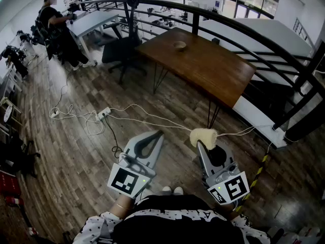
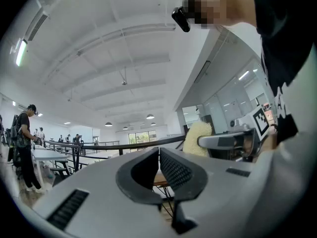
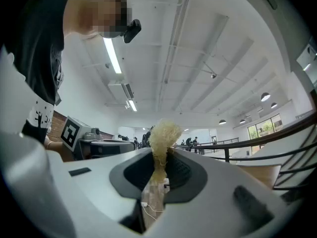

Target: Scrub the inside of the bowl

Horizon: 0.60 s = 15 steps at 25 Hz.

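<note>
The left gripper (image 1: 158,134) sits in the lower middle of the head view, left of centre, with its square-marker cube (image 1: 127,181) nearest the camera. In the left gripper view (image 2: 159,152) its two dark ribbed jaws meet at their tips, pressed together with nothing between them.

The right gripper (image 1: 202,145) sits just right of it in the lower middle of that view. Its jaws are clamped on a pale yellow fibrous scrubbing pad (image 1: 203,136). In the right gripper view (image 3: 159,155) the pad (image 3: 162,133) is pinched thin between the jaw faces and fluffs out above the tips. The same pad (image 2: 197,138) appears at the right of centre in the left gripper view, beside the other gripper's grey body.

The small light-coloured round bowl (image 1: 179,46) stands in the upper middle of the head view, on the far part of a brown wooden table with thin black legs (image 1: 203,67). It is well apart from both grippers.

A curved black metal railing (image 1: 228,22) runs behind the table. A black office chair (image 1: 118,52) stands at the table's left end. White cables and a white power strip (image 1: 103,113) lie on the grey-brown plank floor (image 1: 76,151), left of centre. A person in dark clothes (image 1: 56,29) stands at a white desk in the upper left corner.
</note>
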Motion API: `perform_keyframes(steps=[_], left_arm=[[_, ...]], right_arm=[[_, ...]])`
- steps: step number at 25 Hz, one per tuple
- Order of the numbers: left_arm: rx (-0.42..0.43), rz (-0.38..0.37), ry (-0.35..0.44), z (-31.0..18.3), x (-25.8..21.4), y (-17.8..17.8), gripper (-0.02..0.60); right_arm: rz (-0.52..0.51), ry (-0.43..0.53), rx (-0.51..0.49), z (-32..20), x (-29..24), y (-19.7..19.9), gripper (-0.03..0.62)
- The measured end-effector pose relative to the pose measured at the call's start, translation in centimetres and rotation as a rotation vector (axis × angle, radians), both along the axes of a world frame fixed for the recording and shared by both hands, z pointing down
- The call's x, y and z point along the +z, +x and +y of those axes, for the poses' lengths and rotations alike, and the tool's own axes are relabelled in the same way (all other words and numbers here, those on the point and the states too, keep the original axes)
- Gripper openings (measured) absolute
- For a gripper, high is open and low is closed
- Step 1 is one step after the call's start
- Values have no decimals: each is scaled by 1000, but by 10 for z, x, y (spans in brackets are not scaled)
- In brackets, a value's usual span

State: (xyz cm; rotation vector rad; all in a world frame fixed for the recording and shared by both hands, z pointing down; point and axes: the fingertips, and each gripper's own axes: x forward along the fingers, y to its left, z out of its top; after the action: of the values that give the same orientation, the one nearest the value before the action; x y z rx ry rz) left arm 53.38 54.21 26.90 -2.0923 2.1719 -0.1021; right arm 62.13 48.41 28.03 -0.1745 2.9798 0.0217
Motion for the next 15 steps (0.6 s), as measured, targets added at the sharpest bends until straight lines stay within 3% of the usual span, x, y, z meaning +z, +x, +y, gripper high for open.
perform_keyframes(steps=[15], left_arm=[[0,-1,-15,-6,6,5,15]], right_arm=[[-7,-61,7,-10,10,8,61]])
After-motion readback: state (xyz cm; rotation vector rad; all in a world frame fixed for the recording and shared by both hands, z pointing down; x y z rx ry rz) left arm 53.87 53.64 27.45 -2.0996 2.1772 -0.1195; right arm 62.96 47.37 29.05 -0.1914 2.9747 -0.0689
